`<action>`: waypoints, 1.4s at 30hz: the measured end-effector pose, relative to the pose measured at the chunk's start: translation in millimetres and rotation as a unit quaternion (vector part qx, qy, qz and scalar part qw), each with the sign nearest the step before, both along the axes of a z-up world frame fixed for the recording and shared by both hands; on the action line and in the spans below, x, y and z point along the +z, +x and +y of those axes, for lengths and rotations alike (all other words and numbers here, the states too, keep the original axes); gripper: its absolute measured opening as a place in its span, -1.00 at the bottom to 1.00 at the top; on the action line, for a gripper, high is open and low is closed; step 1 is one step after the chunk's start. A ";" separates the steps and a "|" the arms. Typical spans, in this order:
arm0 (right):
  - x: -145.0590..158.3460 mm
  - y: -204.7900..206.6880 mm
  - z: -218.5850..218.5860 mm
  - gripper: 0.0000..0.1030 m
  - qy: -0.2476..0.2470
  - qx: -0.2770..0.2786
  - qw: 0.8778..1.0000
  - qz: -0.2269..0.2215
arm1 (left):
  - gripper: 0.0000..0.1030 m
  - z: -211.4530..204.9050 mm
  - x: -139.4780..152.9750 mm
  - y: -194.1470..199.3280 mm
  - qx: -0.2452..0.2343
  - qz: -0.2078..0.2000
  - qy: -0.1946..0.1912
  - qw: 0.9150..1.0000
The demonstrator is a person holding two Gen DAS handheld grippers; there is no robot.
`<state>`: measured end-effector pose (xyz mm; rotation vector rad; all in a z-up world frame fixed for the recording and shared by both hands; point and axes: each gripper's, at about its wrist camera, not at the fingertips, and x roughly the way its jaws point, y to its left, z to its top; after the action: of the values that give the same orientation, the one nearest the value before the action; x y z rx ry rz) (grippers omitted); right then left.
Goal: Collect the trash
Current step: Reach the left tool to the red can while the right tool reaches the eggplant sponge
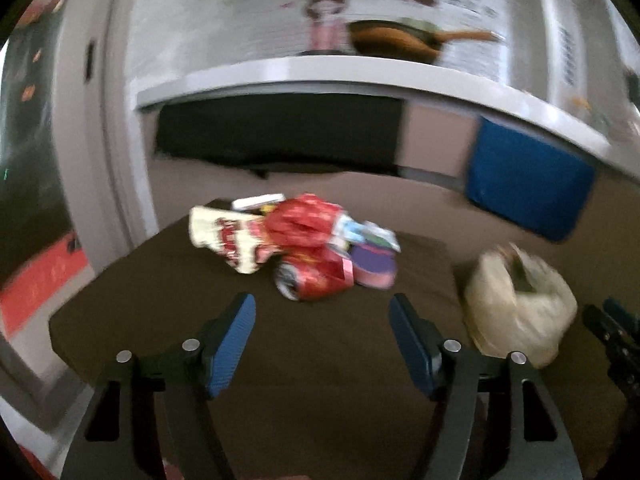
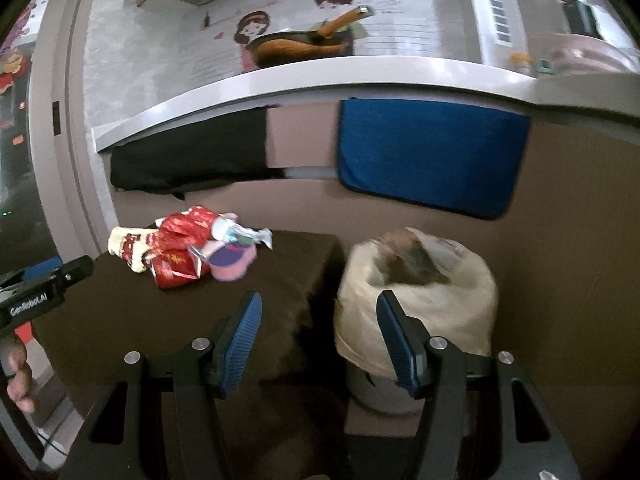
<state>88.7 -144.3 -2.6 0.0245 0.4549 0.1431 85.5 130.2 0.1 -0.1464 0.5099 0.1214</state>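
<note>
A heap of crumpled wrappers (image 1: 296,246) lies at the far end of a dark brown table (image 1: 160,320): red foil, a cream packet and a purple-pink piece. In the right wrist view the same heap (image 2: 188,248) sits at the left. A bin lined with a pale plastic bag (image 1: 516,304) (image 2: 416,300) stands to the right of the table. My left gripper (image 1: 322,312) is open and empty, short of the heap. Over the gap between table and bin hangs my right gripper (image 2: 318,312), open with nothing between its blue pads (image 2: 240,340).
Behind the table runs a white counter (image 2: 280,80) with a black cloth (image 2: 188,160) and a blue cloth (image 2: 432,156) hanging from it. A pan (image 2: 296,46) rests on the counter. The left gripper's body and a hand (image 2: 20,376) show at the left edge.
</note>
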 end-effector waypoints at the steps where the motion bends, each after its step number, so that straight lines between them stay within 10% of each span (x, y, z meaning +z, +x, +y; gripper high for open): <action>1: 1.1 7.8 6.0 0.11 -0.001 0.007 1.000 -0.002 | 0.34 14.3 -2.8 6.3 0.002 0.003 -0.022 1.000; 11: -25.8 98.8 65.2 0.10 -0.021 0.055 0.997 0.041 | 0.19 87.2 -56.8 98.7 -0.028 0.073 -0.151 0.985; 21: -66.6 138.6 77.8 0.10 -0.022 0.055 0.993 0.100 | 0.18 74.9 -83.8 192.5 -0.008 0.122 -0.149 0.981; 42: -88.1 150.2 74.0 0.10 -0.021 0.059 0.991 0.117 | 0.12 84.4 -115.8 197.1 -0.013 0.174 -0.236 0.956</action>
<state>238.9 -70.3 -90.7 -0.0277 0.6940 0.2485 282.6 214.5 -115.7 -0.5934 0.8875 -0.0049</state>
